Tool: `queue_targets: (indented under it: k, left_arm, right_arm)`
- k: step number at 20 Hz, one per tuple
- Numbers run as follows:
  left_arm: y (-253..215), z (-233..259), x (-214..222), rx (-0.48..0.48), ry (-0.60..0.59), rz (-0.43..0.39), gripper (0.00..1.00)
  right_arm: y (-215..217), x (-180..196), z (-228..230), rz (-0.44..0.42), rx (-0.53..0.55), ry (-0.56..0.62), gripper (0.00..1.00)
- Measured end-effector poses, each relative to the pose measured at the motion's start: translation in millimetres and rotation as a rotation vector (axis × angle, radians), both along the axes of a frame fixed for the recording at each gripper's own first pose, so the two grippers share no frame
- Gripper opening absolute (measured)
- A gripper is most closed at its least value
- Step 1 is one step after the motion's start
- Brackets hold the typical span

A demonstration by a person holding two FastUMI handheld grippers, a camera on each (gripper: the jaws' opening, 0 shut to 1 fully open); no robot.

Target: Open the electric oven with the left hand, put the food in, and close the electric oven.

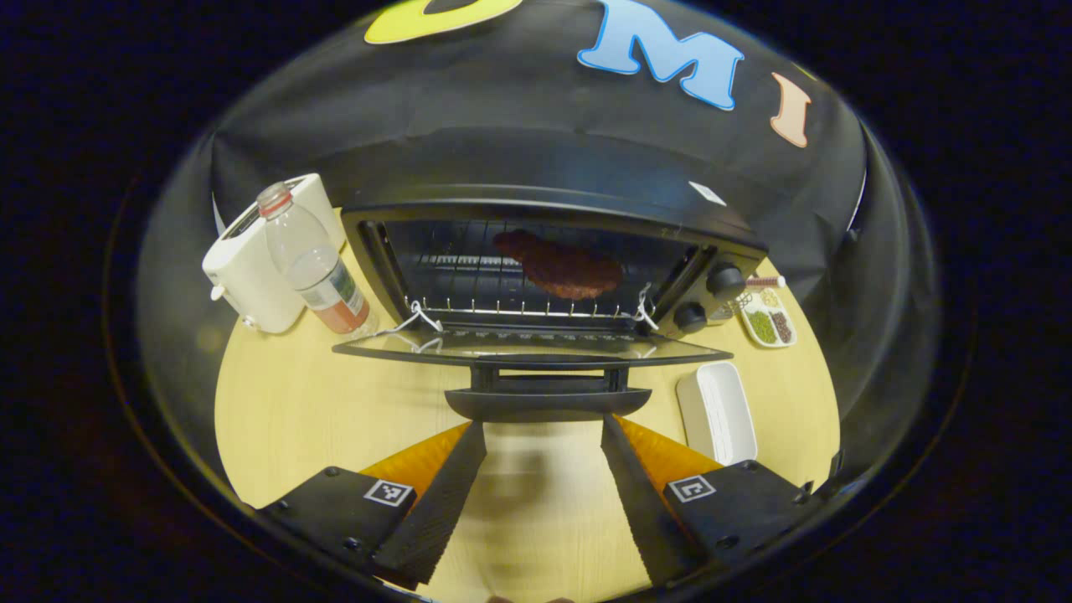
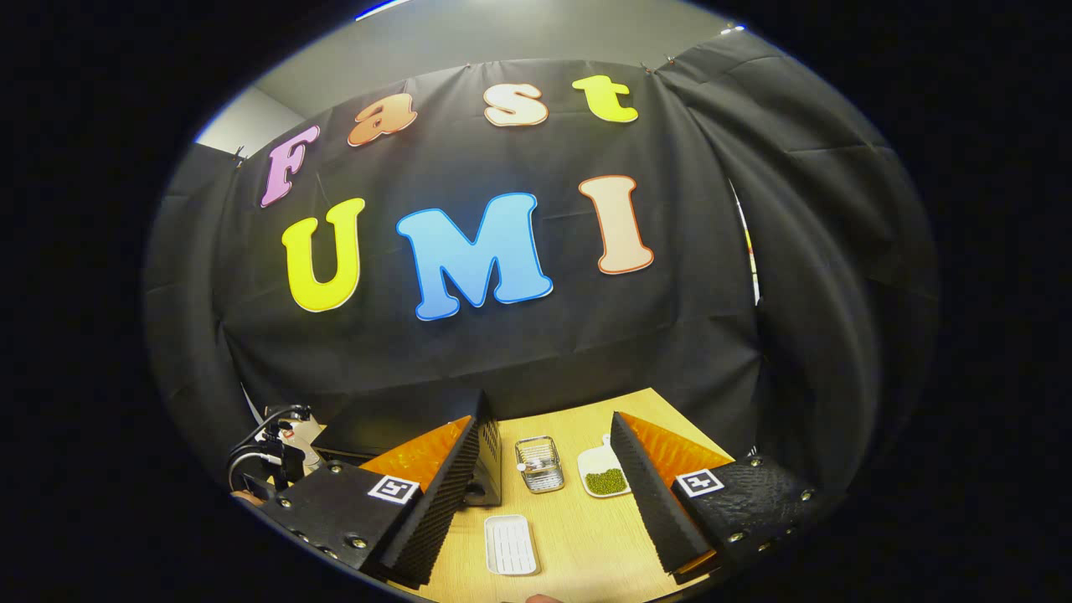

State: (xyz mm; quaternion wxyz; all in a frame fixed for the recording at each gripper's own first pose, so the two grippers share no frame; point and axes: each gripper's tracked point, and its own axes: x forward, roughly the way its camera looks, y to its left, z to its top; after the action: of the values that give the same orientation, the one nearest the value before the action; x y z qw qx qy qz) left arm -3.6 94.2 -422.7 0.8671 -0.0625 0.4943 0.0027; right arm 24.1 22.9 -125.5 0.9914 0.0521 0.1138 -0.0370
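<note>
Pale yellow wood forms the table (image 1: 293,419), and on it stands the black electric oven (image 1: 544,251) with its glass door (image 1: 528,347) dropped flat toward the camera in the left gripper view. That view looks straight into the cavity, where a reddish-brown piece of food (image 1: 561,266) lies on the wire rack (image 1: 502,293), toward the right of the middle; its surface looks rough and dark. The left gripper (image 1: 543,427) hangs spread wide just before the door handle (image 1: 547,402), gripping nothing. A white toaster (image 1: 251,268) and a clear plastic bottle (image 1: 314,264) stand left of the oven, a white tray (image 1: 718,410) to its right.

The right gripper view looks from higher up, showing the oven's side (image 2: 488,456), a small wire basket (image 2: 539,463) and a dish of green beans (image 2: 605,473). The right gripper (image 2: 544,502) is also spread, empty above the table.
</note>
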Motion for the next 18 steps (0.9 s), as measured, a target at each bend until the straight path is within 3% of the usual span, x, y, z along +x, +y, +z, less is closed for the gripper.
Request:
queue_targets:
  k: [1,2,3,4,10,17,18]
  left_arm:
    - [0,3,3,0.002,-0.009,-0.001,0.92]
    - [0,4,6,0.009,-0.015,-0.003,0.98]
    - [2,5,9,0.015,-0.022,-0.004,0.92]
    - [2,5,12,0.019,-0.028,-0.007,0.98]
    - [-3,37,29,0.054,-0.122,0.003,0.95]
    - [-18,161,40,0.038,-0.459,0.042,0.99]
    - [-19,186,42,0.044,-0.528,0.049,0.92]
  right_arm:
    - [0,-1,0,0.002,0.001,0.0,0.96]
    - [-1,-1,1,0.004,0.001,0.0,0.96]
    - [-1,-1,1,0.005,0.0,0.001,0.96]
    - [-2,-2,1,0.008,0.0,0.0,0.96]
    - [-9,-7,1,0.017,0.006,0.002,0.96]
    - [-10,5,25,0.072,-0.01,-0.037,0.96]
    - [-9,8,32,0.083,-0.014,-0.048,0.96]
